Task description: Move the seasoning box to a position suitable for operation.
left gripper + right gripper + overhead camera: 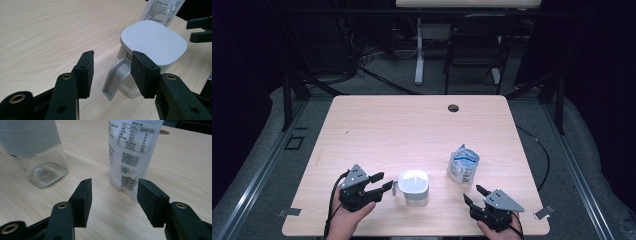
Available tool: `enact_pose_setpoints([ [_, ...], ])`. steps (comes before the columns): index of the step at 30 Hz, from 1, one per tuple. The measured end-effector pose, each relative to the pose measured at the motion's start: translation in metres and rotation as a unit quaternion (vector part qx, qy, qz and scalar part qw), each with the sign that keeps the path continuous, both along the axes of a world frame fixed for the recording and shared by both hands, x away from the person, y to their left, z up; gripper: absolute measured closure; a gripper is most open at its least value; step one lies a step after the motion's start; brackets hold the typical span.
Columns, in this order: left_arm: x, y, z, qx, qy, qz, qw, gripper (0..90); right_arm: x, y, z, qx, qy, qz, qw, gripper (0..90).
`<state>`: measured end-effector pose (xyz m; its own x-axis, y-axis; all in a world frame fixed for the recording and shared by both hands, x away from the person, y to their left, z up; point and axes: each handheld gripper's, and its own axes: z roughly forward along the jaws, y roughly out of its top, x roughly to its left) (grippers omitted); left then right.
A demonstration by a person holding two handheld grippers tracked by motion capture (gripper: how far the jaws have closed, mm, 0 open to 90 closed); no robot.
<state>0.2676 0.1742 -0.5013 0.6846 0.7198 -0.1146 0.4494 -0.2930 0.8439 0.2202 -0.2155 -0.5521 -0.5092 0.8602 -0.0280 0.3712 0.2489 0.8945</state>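
Note:
A clear jug [414, 186] with a white lid stands near the table's front edge, its white handle [113, 80] turned toward my left gripper [385, 181]. That gripper [112, 56] is open; the handle lies just ahead of the gap and neither pad touches it. A white and blue printed pouch [463, 164] stands upright to the right of the jug. My right gripper [472, 193] sits in front of the pouch [132, 147], pointing at it from a short way off. Its jaws [113, 183] are open with nothing between them. The jug's clear base [37, 147] shows at the left of the right gripper view.
The light wooden table [412, 125] has a cable hole [453, 108] near its far edge. A dark chair [474, 45] and a white desk leg [419, 50] stand beyond the table. Metal clips sit at the front corners.

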Motion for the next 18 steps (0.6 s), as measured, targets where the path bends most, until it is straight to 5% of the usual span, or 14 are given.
enact_pose_setpoints([
  [7, 0.006, -0.003, 0.007, -0.002, -0.002, 0.001, 1.0000, 56.0, -0.001, 0.003, 0.000, -0.003, 0.003, -0.006, 1.0000, 43.8],
  [18, 0.013, -0.014, 0.021, 0.006, -0.002, -0.016, 0.9998, 73.0, -0.002, 0.004, 0.000, -0.011, 0.002, -0.006, 0.9999, 43.4],
])
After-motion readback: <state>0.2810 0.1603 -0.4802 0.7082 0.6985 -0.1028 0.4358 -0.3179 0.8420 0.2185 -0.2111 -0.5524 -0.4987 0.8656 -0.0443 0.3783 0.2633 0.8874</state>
